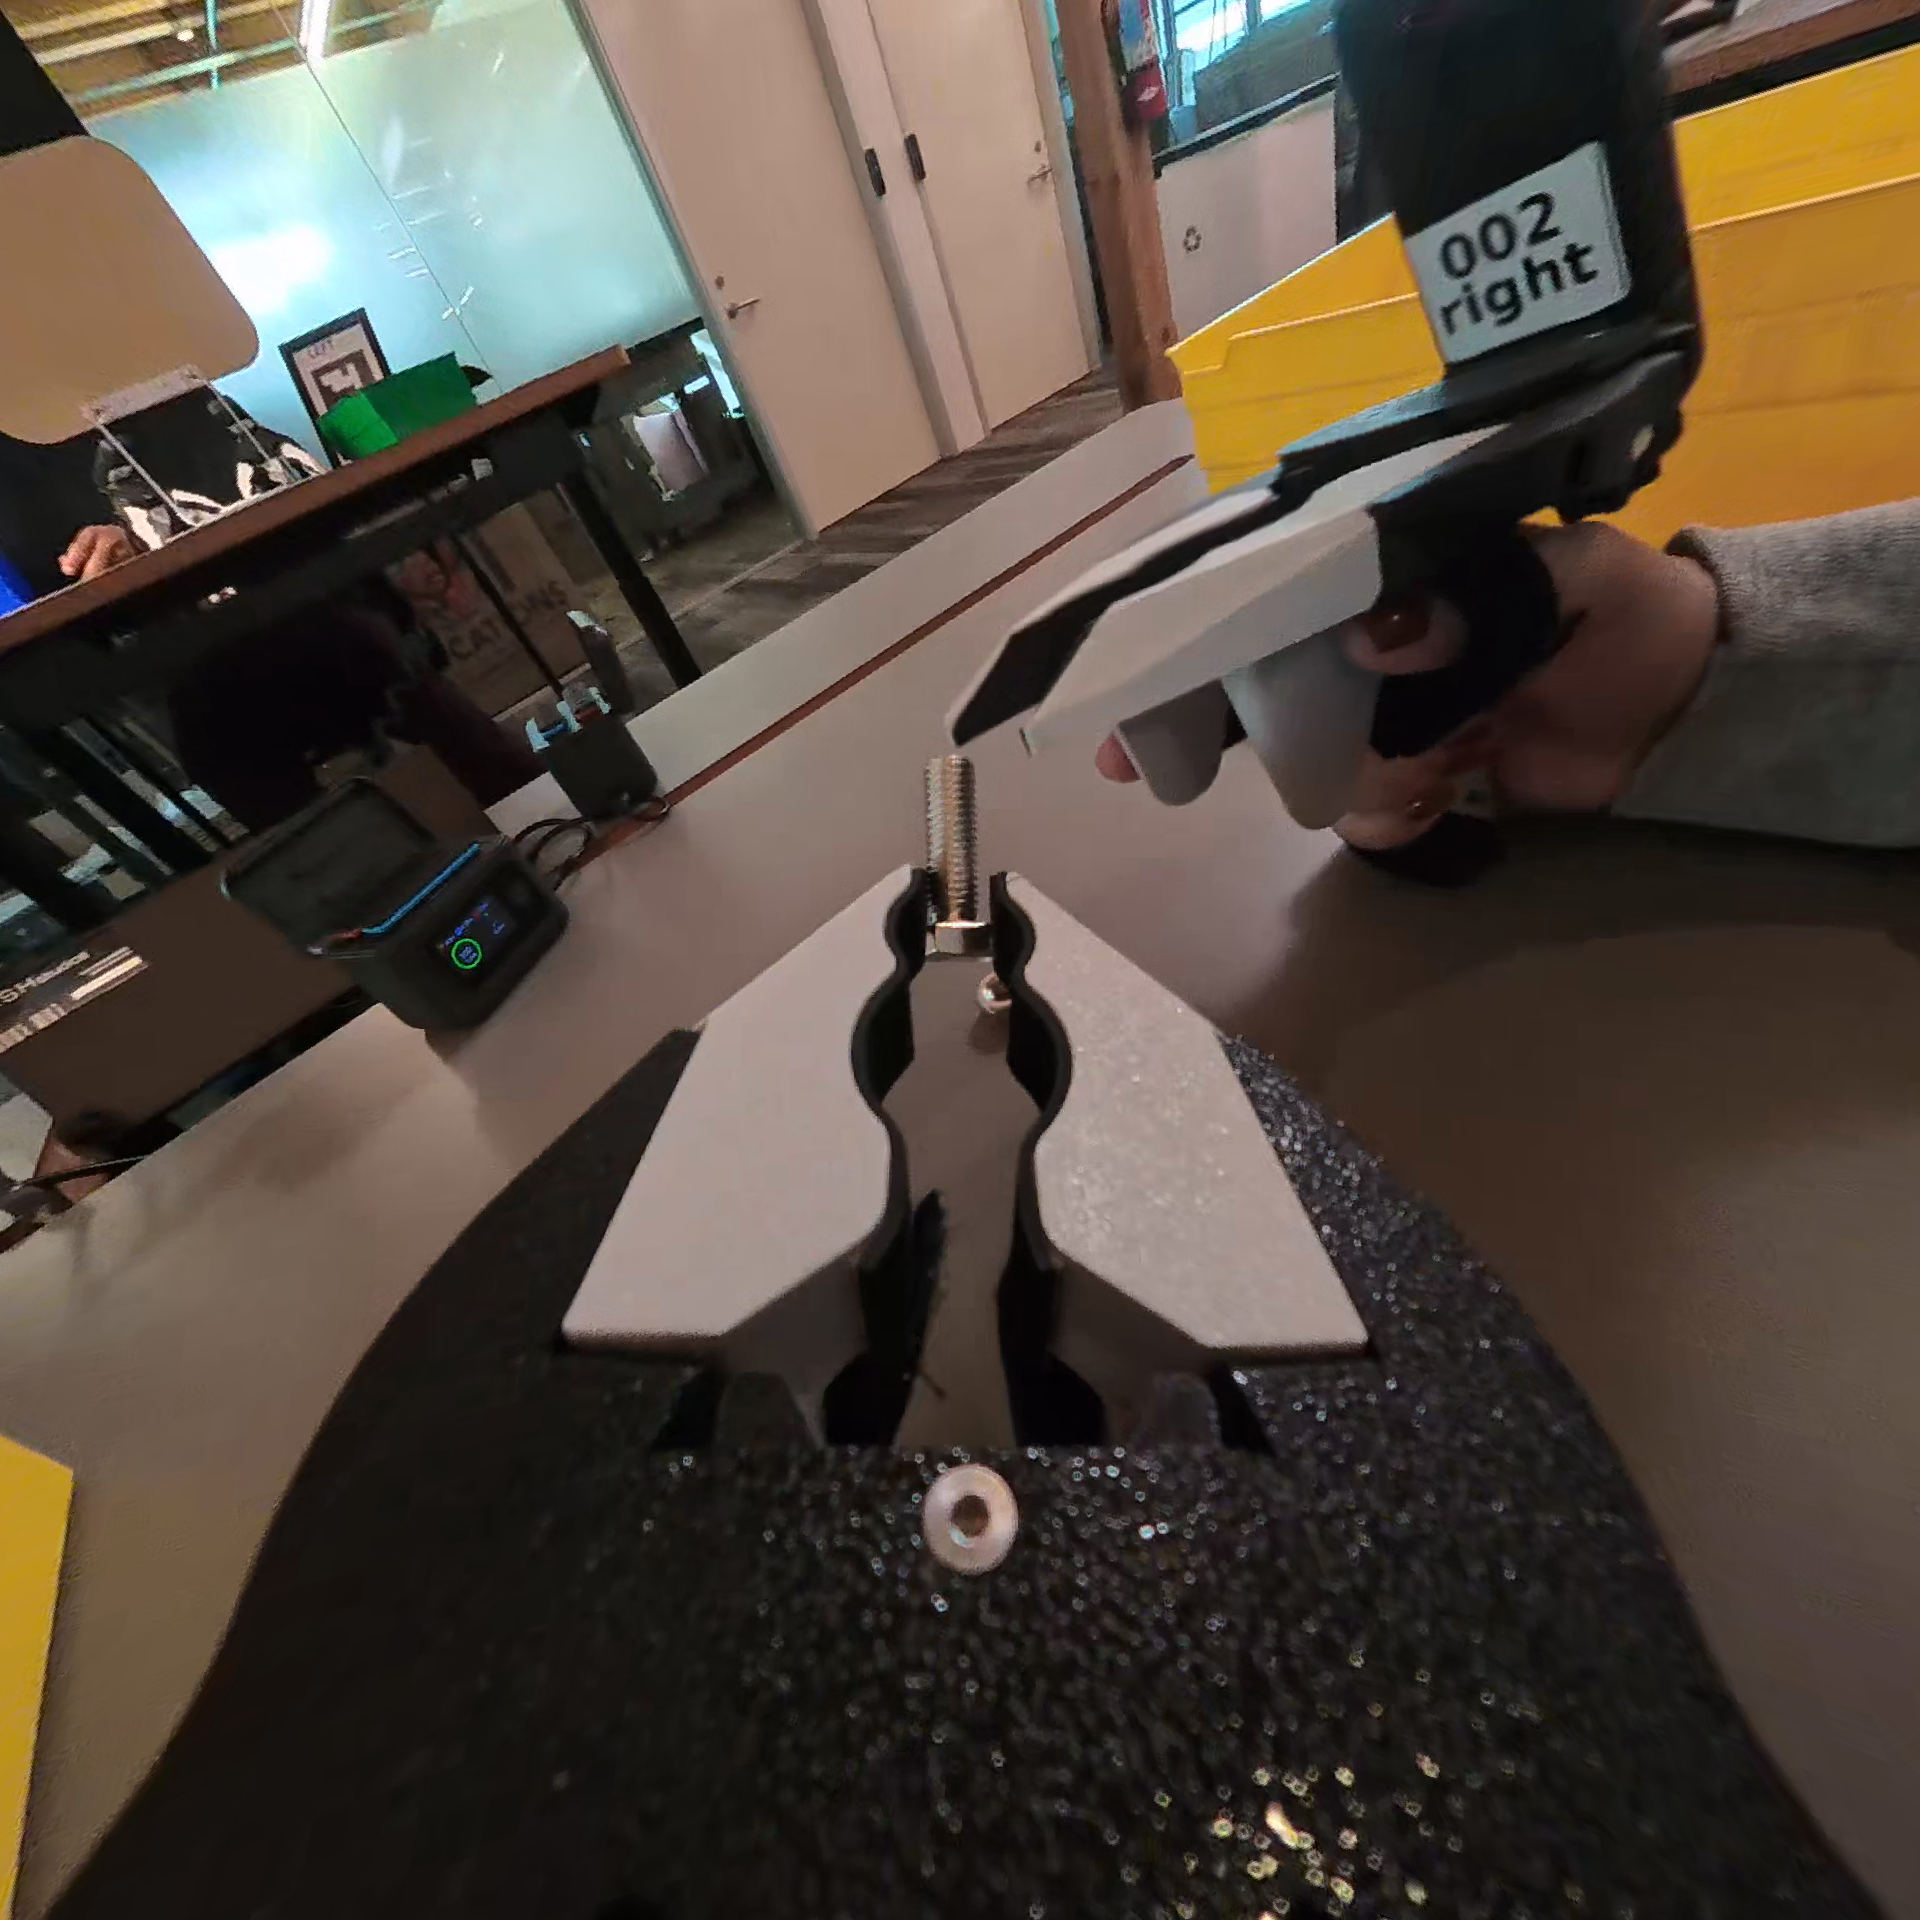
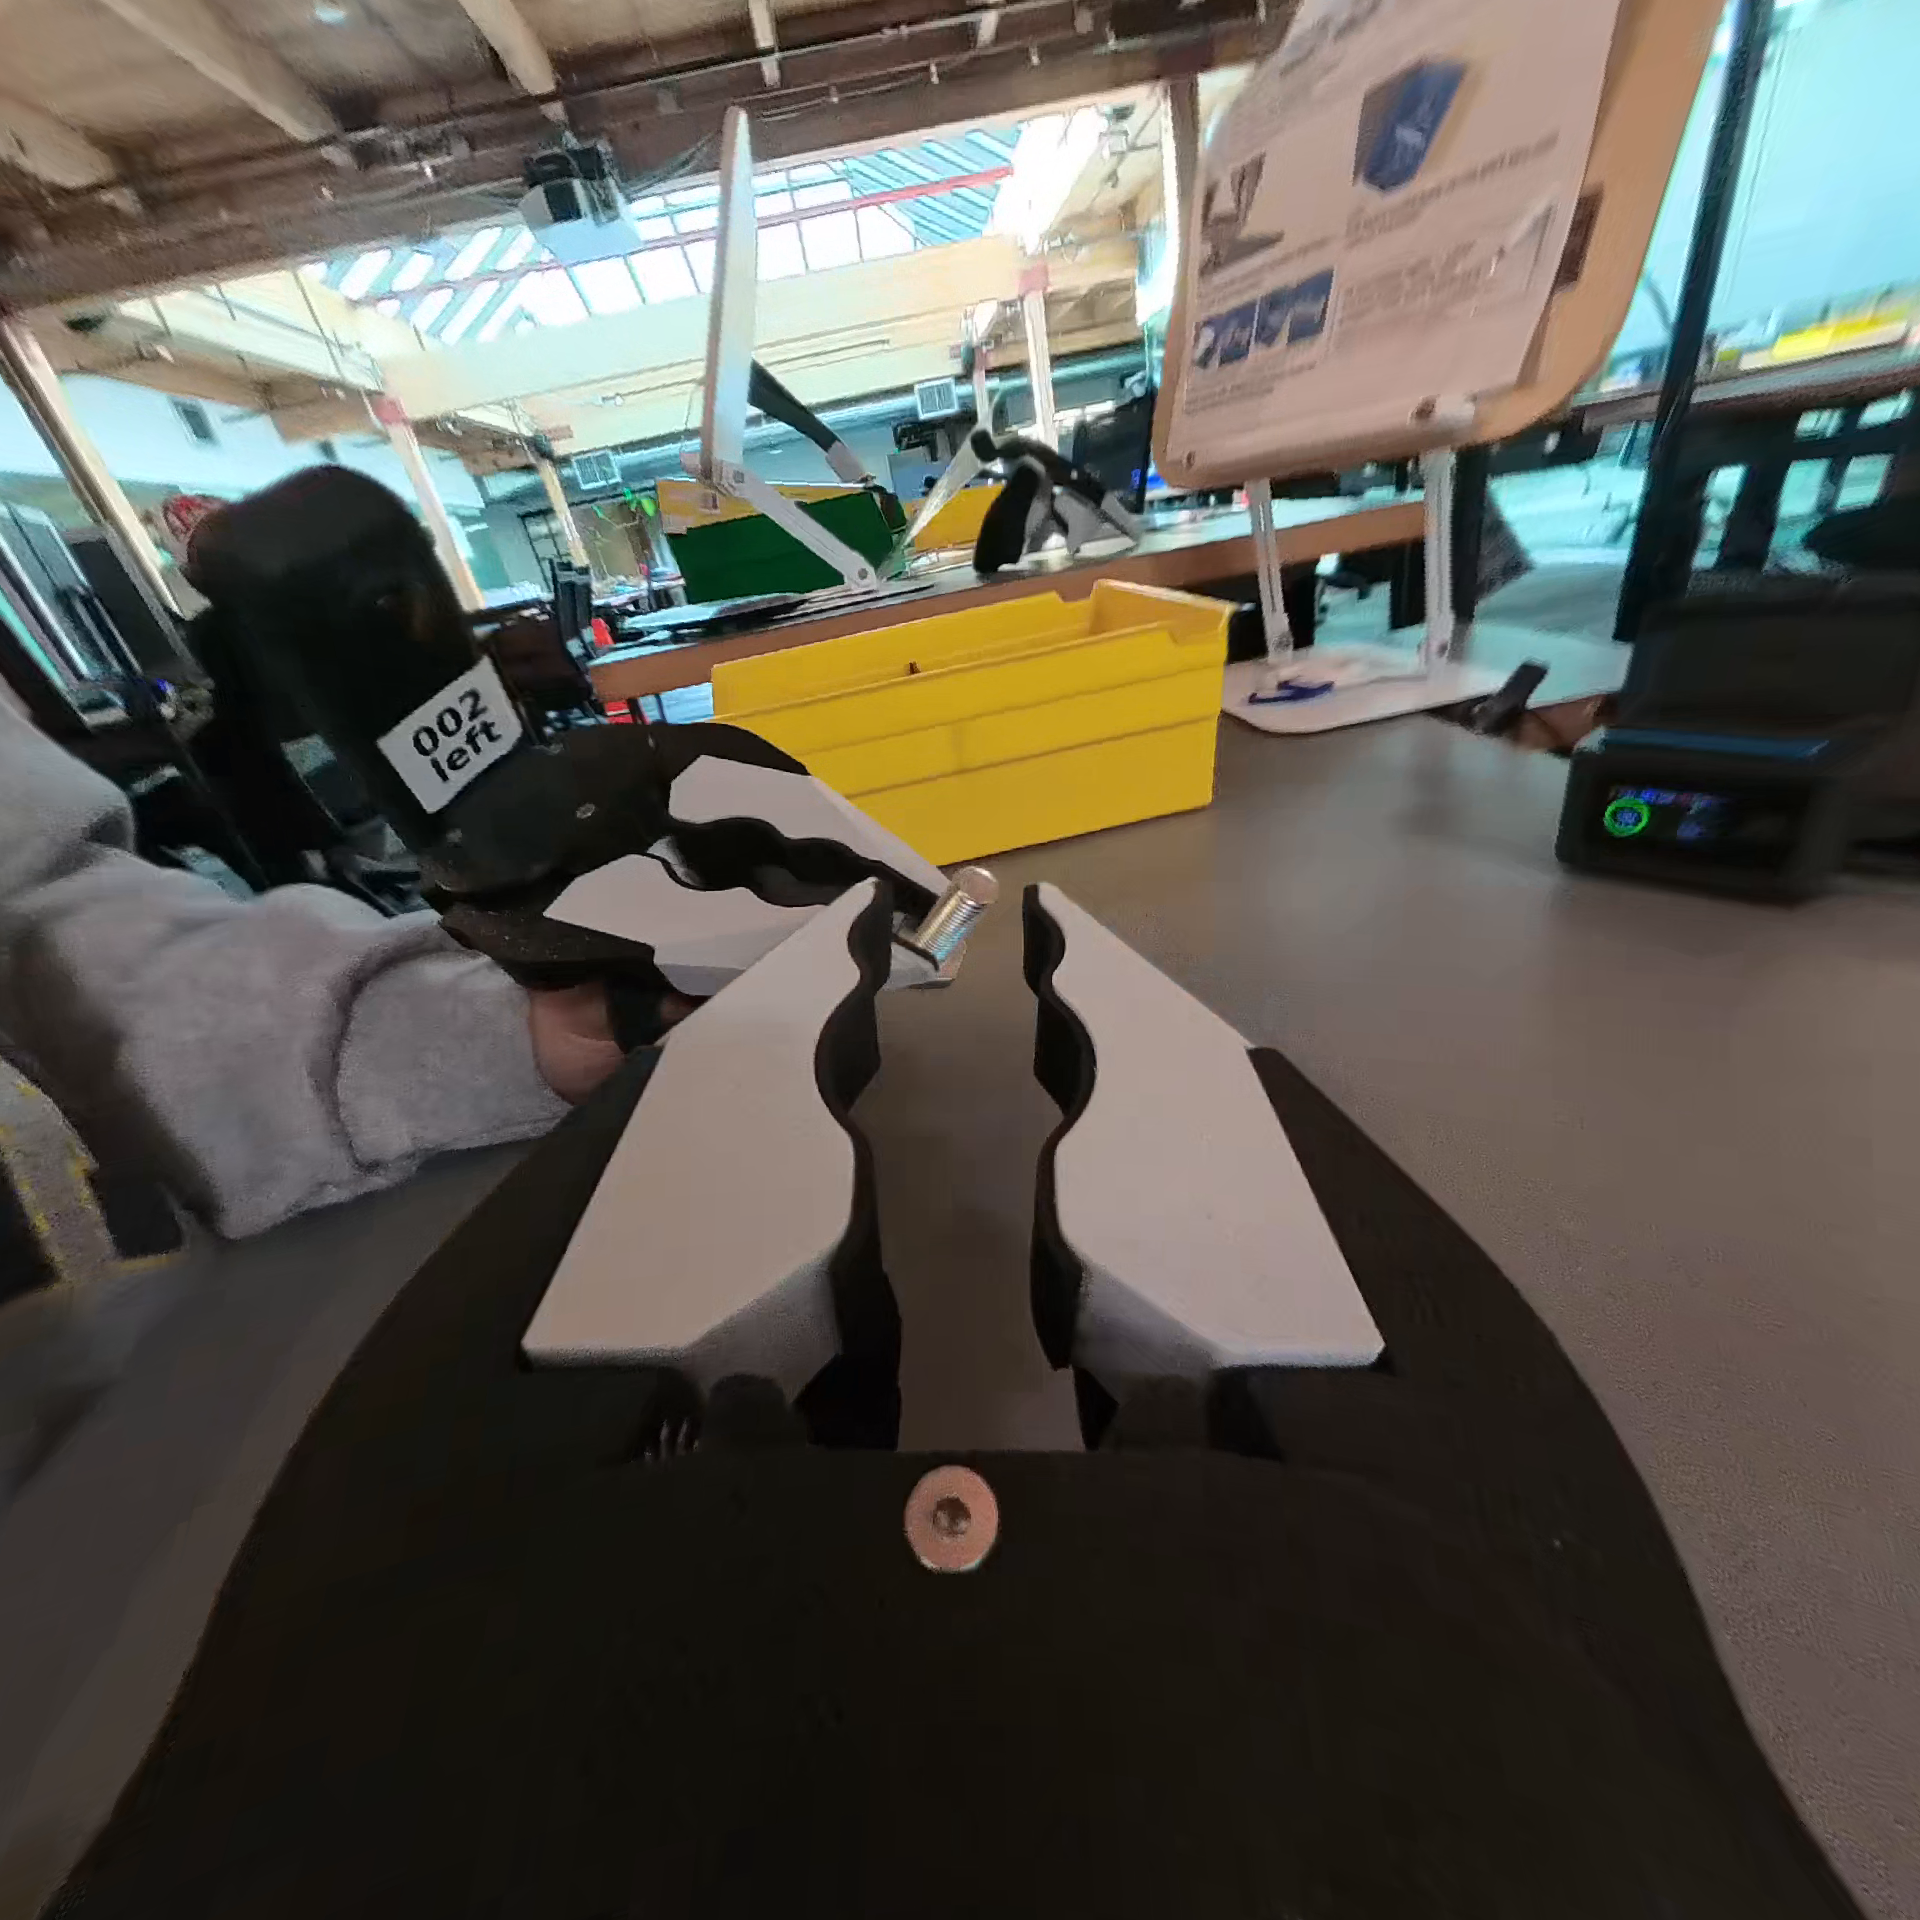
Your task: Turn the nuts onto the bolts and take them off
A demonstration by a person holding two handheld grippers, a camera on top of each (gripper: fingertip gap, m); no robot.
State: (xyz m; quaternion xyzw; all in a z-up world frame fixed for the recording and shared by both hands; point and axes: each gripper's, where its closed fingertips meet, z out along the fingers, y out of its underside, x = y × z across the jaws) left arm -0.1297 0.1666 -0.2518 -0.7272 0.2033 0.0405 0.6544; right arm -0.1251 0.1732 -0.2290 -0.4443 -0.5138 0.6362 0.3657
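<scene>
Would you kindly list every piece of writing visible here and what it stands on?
I will not quote writing; these bear it.
White sticker on the black right gripper: legible.
White sticker on the black left gripper: legible.
Printed sheet on the tan board: blurred.
Lit screen of the small black device: too small.

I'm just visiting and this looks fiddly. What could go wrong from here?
1. The left gripper pinches the bolt only at its head, at the very fingertips; a sideways push could tilt it or knock it loose.
2. The right gripper is open and empty, with no nut on the thread. A small metal piece, possibly the nut, lies on the table below and could roll if bumped.
</scene>
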